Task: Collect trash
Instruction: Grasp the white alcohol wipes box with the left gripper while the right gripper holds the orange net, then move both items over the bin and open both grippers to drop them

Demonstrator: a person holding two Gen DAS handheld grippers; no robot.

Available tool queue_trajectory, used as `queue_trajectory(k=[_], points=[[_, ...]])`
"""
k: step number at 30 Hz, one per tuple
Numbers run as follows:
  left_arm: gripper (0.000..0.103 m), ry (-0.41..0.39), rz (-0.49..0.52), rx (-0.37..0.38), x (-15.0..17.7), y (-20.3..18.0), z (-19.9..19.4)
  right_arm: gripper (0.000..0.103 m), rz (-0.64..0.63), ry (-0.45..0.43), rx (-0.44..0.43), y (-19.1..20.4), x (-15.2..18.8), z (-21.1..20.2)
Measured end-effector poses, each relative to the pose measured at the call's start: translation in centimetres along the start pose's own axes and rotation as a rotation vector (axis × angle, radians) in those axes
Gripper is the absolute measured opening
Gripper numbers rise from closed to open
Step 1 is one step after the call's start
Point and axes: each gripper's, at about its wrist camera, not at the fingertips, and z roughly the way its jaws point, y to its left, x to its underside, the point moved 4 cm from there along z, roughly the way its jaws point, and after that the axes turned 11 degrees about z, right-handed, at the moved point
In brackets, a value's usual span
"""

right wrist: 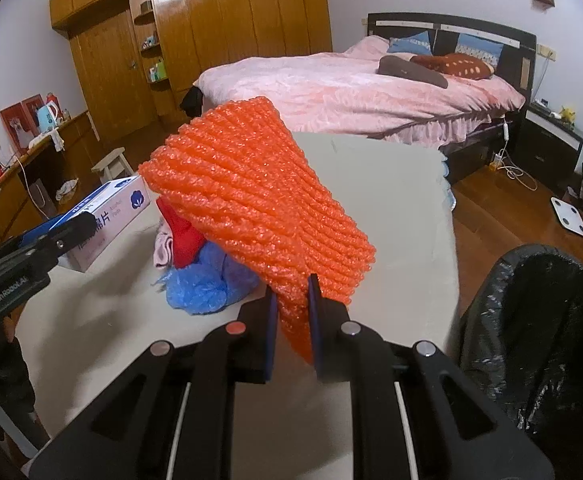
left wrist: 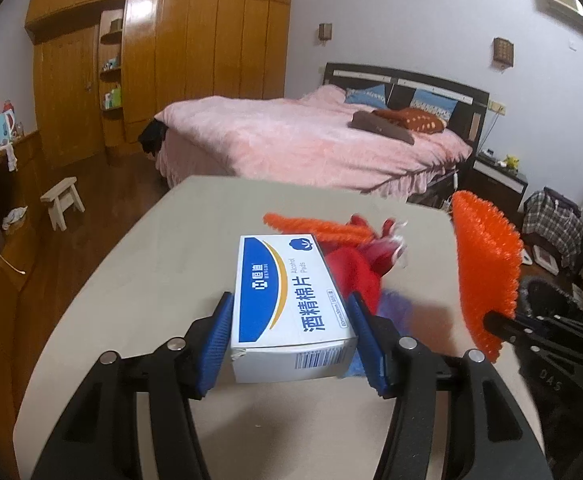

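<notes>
My left gripper is shut on a white and blue alcohol-pad box, held lifted above the pale table; both blue pads press the box's long sides. The same box shows at the left of the right wrist view. My right gripper is shut on an orange foam net sleeve, held up off the table; that sleeve shows at the right of the left wrist view. A red piece, a blue plastic bag and another orange foam net lie on the table.
A bin lined with a black bag stands right of the table. Beyond the table is a bed with pink covers, a wooden wardrobe and a small white stool on the wood floor.
</notes>
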Motion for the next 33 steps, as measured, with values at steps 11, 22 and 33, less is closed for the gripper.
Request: queue_trajectory(k=[11,22,33], points=[[0.057,-0.098,0.05,0.045,-3.3,-3.2,-3.2,0.013,0.029,-0.076,0.013,-1.5,-2.1,-4.4],[0.057,-0.145,0.097,0.159,-6.4,-9.0,-3.0,0.013,0.091,-0.154,0.091,-6.6,-3.4,-9.4],[0.057,-0.175,0.183,0.311,-7.5,-18.1,-3.2,0.013,0.186,-0.174,0.241,-14.7,-1.8,-13.2]])
